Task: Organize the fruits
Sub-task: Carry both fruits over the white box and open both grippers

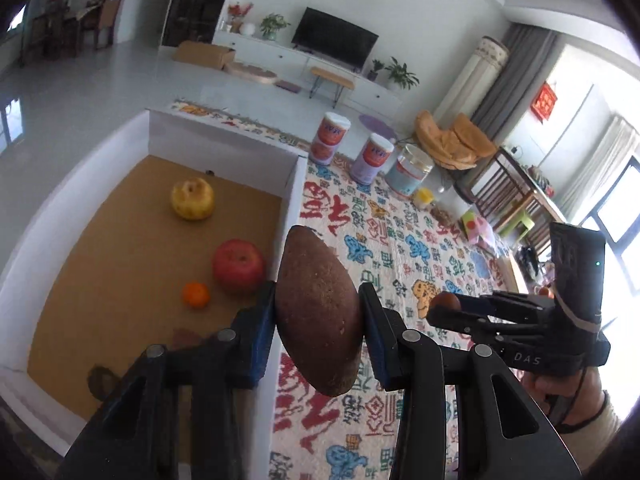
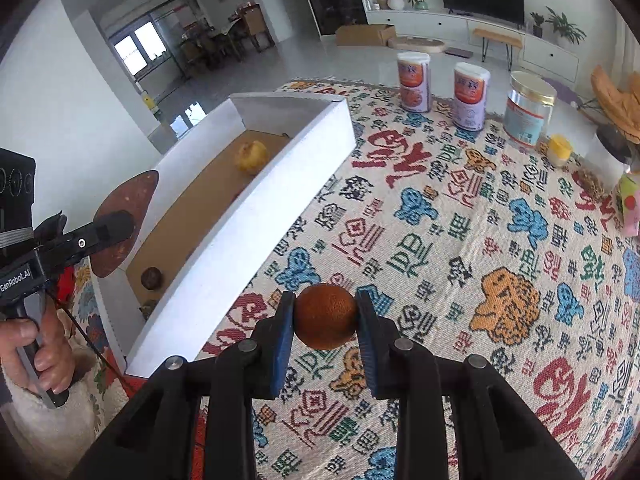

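Gripping brown fruit (image 1: 316, 312), left gripper (image 1: 318, 312) raised beside box (image 1: 286, 208).

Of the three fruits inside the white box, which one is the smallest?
The small orange fruit, beside the red apple; the yellow apple lies farther back.

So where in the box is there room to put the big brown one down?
In the white box, the brown floor left of the yellow apple and tangerine is bare. It is crowded beside the red apple. The left tool holds the sweet potato above the box wall.
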A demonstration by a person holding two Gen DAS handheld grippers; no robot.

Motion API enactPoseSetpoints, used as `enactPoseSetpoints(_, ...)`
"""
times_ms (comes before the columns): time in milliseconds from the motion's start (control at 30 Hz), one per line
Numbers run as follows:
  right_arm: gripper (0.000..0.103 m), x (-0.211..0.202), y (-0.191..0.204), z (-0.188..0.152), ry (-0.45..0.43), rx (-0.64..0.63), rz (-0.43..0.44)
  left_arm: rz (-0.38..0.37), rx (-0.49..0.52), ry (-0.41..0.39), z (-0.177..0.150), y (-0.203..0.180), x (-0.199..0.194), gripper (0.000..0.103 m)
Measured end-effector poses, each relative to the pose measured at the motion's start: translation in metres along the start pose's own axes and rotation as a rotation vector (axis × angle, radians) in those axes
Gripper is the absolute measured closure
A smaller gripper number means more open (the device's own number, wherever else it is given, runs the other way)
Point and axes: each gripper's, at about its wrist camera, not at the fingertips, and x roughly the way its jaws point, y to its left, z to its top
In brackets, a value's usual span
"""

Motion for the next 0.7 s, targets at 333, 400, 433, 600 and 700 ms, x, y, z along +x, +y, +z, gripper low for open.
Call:
enactPoseSetpoints(333, 0.073, 0.137, 0.140, 0.066, 0.155, -0.283, 0.035, 0.264, -0.158, 0.196, -0.040, 0.109, 0.069, 0.061)
enactPoseSetpoints(400, 0.073, 0.162, 0.143, 0.067, 0.217, -0.286, 0.014, 0.263, -0.174, 0.228, -0.045, 0.114, 0.077, 0.061)
enactPoseSetpoints(433, 0.072, 0.172, 0.143, 0.067, 0.245, -0.280, -0.002, 0.264, -0.174, 0.230, -0.046, 0.114, 0.078, 0.061)
enactPoseSetpoints(600, 0.046, 0.176, 0.141, 0.067, 0.271, -0.254, 0.014, 0.318, -0.135, 0.131, -0.039, 0.105, 0.056, 0.024)
enactPoseSetpoints(700, 0.030, 0.153, 0.140, 0.073, 0.227, -0.251, -0.016, 0.345, -0.104, 0.037, -0.037, 0.093, 0.030, 0.019)
